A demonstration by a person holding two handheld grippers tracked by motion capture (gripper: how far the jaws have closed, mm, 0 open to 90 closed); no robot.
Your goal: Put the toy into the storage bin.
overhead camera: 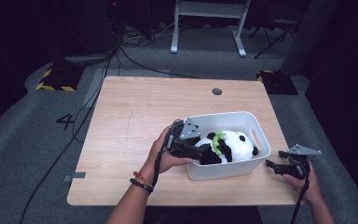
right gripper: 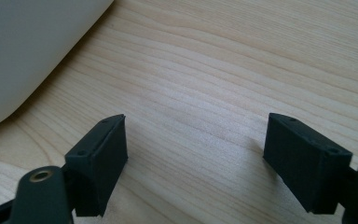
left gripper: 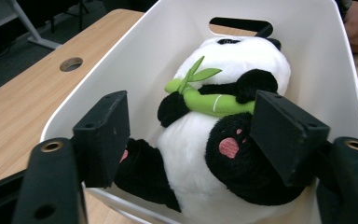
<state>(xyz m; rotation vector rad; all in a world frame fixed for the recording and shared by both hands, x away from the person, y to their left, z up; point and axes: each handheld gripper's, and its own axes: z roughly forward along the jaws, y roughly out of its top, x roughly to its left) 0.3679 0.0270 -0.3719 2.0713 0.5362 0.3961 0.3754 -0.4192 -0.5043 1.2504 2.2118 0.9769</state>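
Note:
A plush panda (overhead camera: 233, 144) holding a green bamboo stalk (left gripper: 209, 102) lies on its back inside a white plastic bin (overhead camera: 223, 170) on the wooden table (overhead camera: 144, 116). My left gripper (overhead camera: 205, 150) reaches over the bin's left rim. In the left gripper view its jaws stand apart on either side of the panda's (left gripper: 233, 60) legs, and the pads do not press on them, so my left gripper (left gripper: 191, 126) is open. My right gripper (overhead camera: 275, 158) rests low over the table just right of the bin. It (right gripper: 196, 144) is open with only bare wood between its fingers.
The bin has a handle slot (overhead camera: 256, 137) in its right wall and a curved corner (right gripper: 23, 56) close to my right gripper. A round cable hole (overhead camera: 216, 91) sits near the table's far edge. Cables and a desk frame (overhead camera: 209, 23) lie on the floor beyond.

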